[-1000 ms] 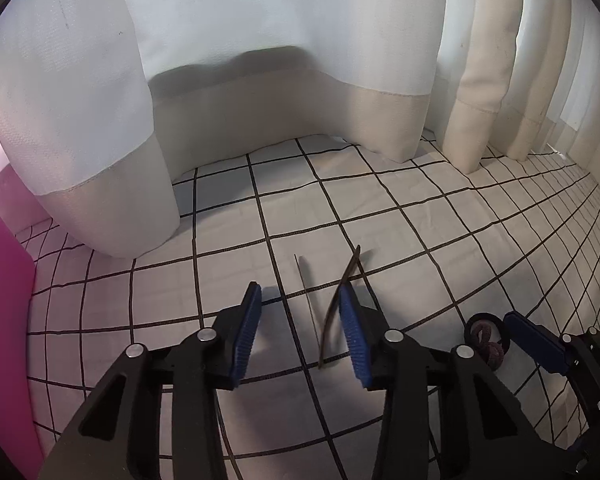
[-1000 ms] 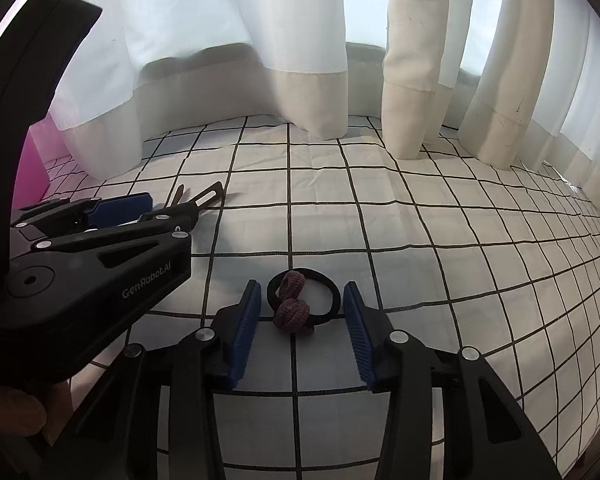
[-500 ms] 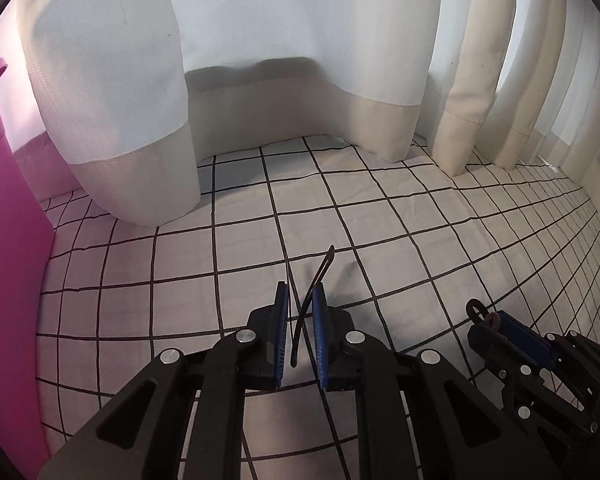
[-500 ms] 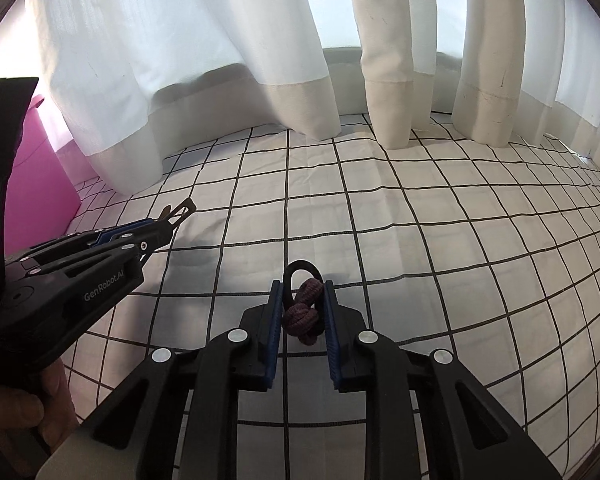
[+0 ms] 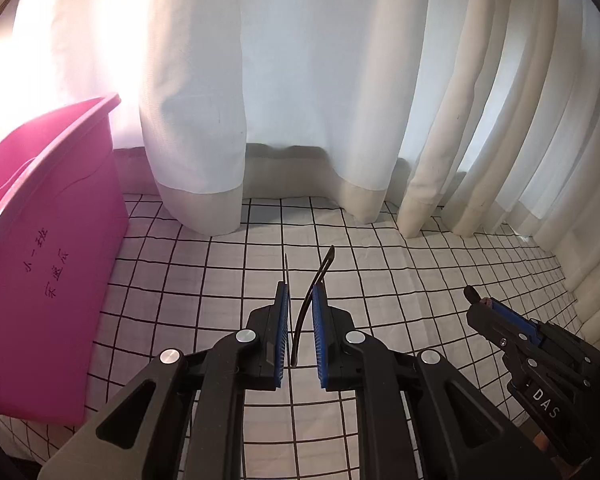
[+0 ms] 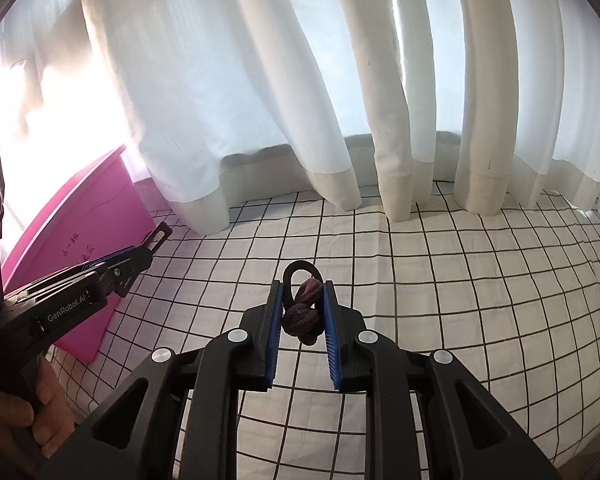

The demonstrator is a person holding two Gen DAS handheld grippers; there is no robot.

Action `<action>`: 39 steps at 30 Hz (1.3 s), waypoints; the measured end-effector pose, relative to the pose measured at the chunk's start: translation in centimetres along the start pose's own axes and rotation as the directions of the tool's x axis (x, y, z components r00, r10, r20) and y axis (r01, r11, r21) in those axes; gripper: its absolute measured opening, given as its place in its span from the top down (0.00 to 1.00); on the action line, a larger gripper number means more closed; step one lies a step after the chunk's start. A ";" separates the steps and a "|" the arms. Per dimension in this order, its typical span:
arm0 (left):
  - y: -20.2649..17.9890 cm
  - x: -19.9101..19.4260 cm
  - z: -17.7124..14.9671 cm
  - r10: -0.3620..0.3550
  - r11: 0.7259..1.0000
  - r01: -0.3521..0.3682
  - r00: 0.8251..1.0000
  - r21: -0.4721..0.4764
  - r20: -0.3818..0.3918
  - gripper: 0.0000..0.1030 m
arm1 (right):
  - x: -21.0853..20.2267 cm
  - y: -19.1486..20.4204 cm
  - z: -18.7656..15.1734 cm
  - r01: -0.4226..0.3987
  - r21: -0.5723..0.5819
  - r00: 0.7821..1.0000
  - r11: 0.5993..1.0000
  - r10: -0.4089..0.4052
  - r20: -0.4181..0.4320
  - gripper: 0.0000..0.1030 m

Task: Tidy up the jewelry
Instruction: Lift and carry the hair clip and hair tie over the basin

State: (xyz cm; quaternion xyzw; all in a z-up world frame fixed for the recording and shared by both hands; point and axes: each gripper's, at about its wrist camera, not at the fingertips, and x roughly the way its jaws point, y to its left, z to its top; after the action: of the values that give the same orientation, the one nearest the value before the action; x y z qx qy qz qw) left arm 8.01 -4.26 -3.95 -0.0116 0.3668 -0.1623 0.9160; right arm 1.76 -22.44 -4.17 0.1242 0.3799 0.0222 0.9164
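My left gripper (image 5: 300, 300) is shut on a thin dark hair clip (image 5: 310, 304) whose curved tip sticks out past the blue pads, lifted above the checked cloth (image 5: 380, 280). My right gripper (image 6: 302, 292) is shut on a black hair tie with a dark purple knot (image 6: 302, 312), also raised off the cloth. In the right wrist view the left gripper (image 6: 156, 240) shows at the left with the clip's end poking out. The right gripper (image 5: 474, 298) shows at the lower right of the left wrist view.
A pink plastic bin (image 5: 52, 264) with handwriting stands at the left on the cloth; it appears again as the pink bin (image 6: 96, 240) in the right wrist view. White curtains (image 5: 300, 100) hang along the far edge. A hand (image 6: 24, 404) holds the left gripper's handle.
Both grippers closed, the left on the hair clip and the right on the hair tie, and both rose off the cloth. The pink bin has come further into view.
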 end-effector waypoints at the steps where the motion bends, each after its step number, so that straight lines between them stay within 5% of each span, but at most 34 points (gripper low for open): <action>1: 0.2 -1.3 0.2 0.013 1.000 -0.013 1.000 -0.014 0.017 0.88 | -0.5 0.4 0.5 -0.016 -0.022 1.000 1.000 0.017 0.008 0.81; 10: 4.3 -11.3 1.2 0.194 0.970 -0.168 0.971 -0.173 0.142 0.88 | -3.3 7.0 5.0 -0.221 -0.194 0.971 0.956 0.235 0.050 0.81; 22: 14.7 -19.3 4.0 0.404 0.893 -0.331 0.889 -0.306 0.216 0.87 | -2.8 22.0 11.9 -0.413 -0.368 0.891 0.833 0.453 0.025 0.81; 29: 21.9 -19.6 5.2 0.480 0.835 -0.389 0.861 -0.388 0.169 0.87 | 0.7 30.6 13.6 -0.487 -0.426 0.859 0.762 0.507 -0.076 0.81; 36: 27.3 -17.4 5.1 0.515 0.787 -0.443 0.855 -0.428 0.063 0.87 | 5.1 35.9 14.1 -0.495 -0.449 0.866 0.744 0.467 -0.180 0.81; 39: 28.8 -15.7 4.9 0.502 0.779 -0.450 0.865 -0.436 0.005 0.87 | 7.1 37.6 14.1 -0.485 -0.459 0.874 0.744 0.432 -0.224 0.81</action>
State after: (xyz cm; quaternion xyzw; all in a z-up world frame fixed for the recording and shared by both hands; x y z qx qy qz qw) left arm 8.97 27.39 6.10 -0.1250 0.3276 0.1586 0.9230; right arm 18.69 11.91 9.73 -0.0300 0.3651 0.3511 0.8617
